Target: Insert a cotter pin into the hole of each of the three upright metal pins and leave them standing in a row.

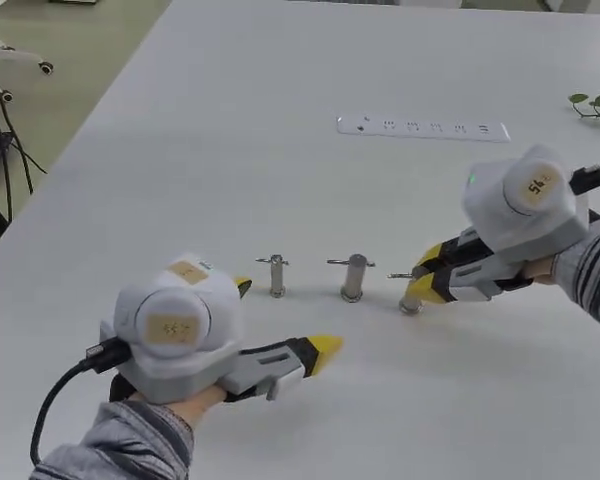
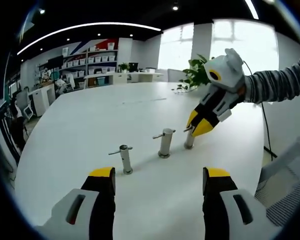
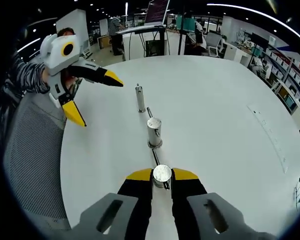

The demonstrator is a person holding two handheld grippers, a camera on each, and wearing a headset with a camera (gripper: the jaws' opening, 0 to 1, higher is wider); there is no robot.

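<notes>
On a white tabletop [image 1: 230, 150], the yellow-tipped left claw [image 1: 283, 317] gapes wide and empty, nearest the camera. Beyond it three short steel pins stand upright in a row. The left pin [image 1: 277, 275] and middle pin [image 1: 353, 277] each carry a thin metal cotter pin [image 1: 338, 262] (crosswise, near the top). The right claw [image 1: 420, 277] is clamped around the right-hand pin [image 1: 410, 303]. A white power strip [image 1: 423, 127] lies farther back.

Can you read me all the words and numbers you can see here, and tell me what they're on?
"54", maybe with one more blurred mark: on the sticker on the right gripper, which grips a metal pin.
Too blurred to read: the two stickers on the left gripper.
Too small to read: the marks on the power strip.
</notes>
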